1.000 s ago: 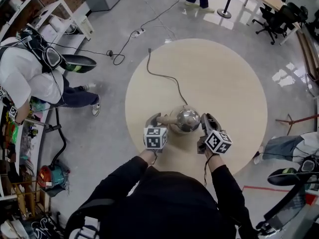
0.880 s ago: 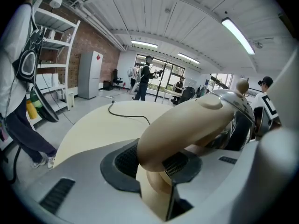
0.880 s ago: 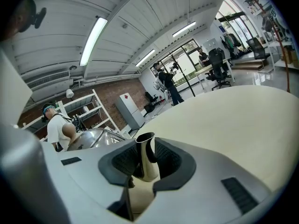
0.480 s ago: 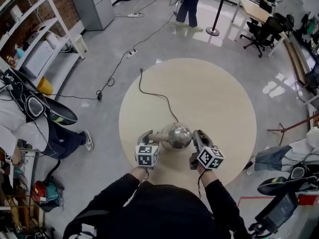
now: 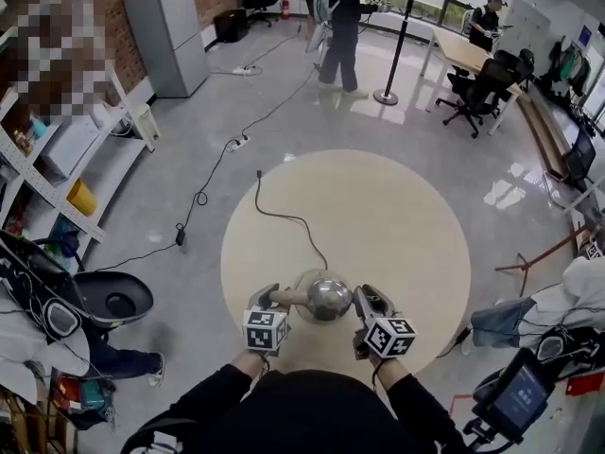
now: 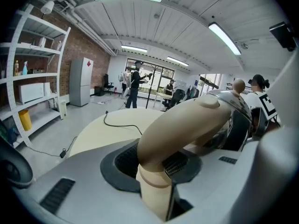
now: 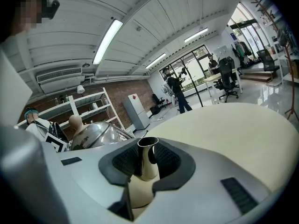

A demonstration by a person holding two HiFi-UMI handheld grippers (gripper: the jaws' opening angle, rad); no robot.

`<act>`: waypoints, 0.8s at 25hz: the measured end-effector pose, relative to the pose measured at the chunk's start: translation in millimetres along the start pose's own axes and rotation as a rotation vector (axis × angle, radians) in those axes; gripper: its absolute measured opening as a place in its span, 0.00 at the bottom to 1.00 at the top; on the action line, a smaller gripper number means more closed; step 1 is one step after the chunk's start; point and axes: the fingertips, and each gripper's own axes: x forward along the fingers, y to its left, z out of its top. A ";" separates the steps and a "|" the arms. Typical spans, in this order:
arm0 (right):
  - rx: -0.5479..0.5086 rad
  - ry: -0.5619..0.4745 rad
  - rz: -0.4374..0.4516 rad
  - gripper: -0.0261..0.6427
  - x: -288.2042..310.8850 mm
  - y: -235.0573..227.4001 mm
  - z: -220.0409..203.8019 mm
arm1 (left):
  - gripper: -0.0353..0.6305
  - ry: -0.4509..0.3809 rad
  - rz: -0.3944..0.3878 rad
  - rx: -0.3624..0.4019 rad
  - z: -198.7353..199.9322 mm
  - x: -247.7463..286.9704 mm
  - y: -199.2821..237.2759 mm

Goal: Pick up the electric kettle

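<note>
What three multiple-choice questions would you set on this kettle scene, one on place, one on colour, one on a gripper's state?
1. The left gripper holds the electric kettle by its: A power cord, B handle, C lid knob.
2. The handle is: A black, B red, C beige.
3. The right gripper is: A shut on the spout, B open and empty, C shut on a cup.
Answers: B, the handle sits clamped between its jaws; C, the left gripper view shows it beige; A, its pads press the spout.
</note>
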 end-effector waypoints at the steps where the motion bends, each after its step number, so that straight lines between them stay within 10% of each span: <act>1: -0.009 0.001 -0.001 0.17 -3.7 4.4 7.1 | 0.25 -0.008 -0.005 0.002 8.4 -3.8 -2.0; 20: -0.107 -0.133 0.021 0.15 -82.9 57.1 90.6 | 0.24 -0.152 -0.060 0.025 99.7 -64.1 -47.7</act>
